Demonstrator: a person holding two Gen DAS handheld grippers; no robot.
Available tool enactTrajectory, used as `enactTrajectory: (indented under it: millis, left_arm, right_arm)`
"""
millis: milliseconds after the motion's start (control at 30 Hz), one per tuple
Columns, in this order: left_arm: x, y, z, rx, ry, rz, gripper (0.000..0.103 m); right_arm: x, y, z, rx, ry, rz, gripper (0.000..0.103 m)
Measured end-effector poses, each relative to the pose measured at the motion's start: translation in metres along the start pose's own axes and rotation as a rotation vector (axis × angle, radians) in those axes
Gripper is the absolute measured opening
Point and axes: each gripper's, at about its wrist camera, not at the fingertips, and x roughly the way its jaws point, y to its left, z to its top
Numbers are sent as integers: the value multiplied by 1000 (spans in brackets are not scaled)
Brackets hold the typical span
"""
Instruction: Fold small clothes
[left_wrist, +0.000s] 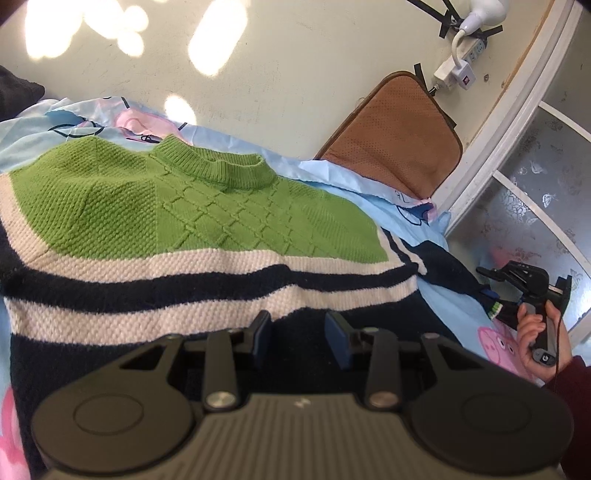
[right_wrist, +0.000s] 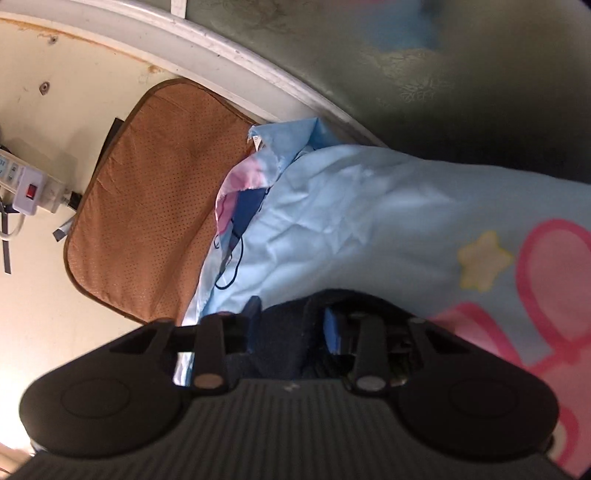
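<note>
Green, cream & navy knit sweater (left_wrist: 192, 229) lay flat on light-blue cartoon-print sheet (left_wrist: 454, 314), just ahead of the left hand-held gripper (left_wrist: 300, 334), whose jaws stood part-open w/ nothing pinched. Right hand-held gripper (right_wrist: 291, 321) was narrowed on the sweater's navy fabric. Brown perforated mat (right_wrist: 147, 221) lay beyond, to its left.

Both views bend strongly at the edges from the fisheye lenses. In the left wrist view, blown-out white patches of glare lie on the pale floor (left_wrist: 229, 74) at upper left, and the knit sweater (left_wrist: 177, 221) is sharp and evenly lit. The right wrist view is dimmer: its upper right corner falls into dark shadow, and the cartoon sheet (right_wrist: 424, 229) looks soft and slightly blurred.
</note>
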Motion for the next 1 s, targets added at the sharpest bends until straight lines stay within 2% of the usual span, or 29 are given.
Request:
enactTrajectory:
  millis: [33,133,233,300,367,433,500,633,700,733,767,800,900,1000]
  left_arm:
    - [0,0,1,-5,-4,-1,33]
    - [-5,4,1,-34,-28,-11,35]
    - [-16,12,4,-75,-87,-26,37]
    - [-24,17,6,-104,-133,-17,37]
    - [-32,24,8,-141,-178,1,37]
    - [-41,33,11,-180,-218,24,37]
    - [-47,40,11,-213,-252,53,37]
    - [-60,50,8,-242,-298,83,39]
    - [-64,57,6,-258,-303,94,41]
    - [-66,60,5,-270,-300,93,41]
    - [-66,64,5,-284,-296,89,41]
    - [-65,66,4,-298,-289,82,42]
    - [-60,69,4,-313,-261,67,42]
    - [-59,64,2,-289,-256,55,45]
  right_arm:
    - [4,6,1,-13,1,-4,10]
    - [5,36,-2,-68,-8,74,11]
    - [4,100,-23,-290,-16,175,11]
    - [5,150,-53,-497,-6,219,11]
    - [8,197,-100,-721,29,285,11]
    - [14,228,-154,-916,96,348,11]
    - [20,244,-210,-1099,163,388,11]
    - [36,236,-308,-1368,338,441,11]
    - [46,222,-342,-1484,474,430,23]
    - [45,215,-349,-1517,485,428,30]
    - [36,209,-350,-1540,434,454,44]
    - [29,207,-350,-1548,436,462,61]
    - [14,206,-325,-1448,452,491,64]
    - [11,205,-296,-1368,374,436,62]
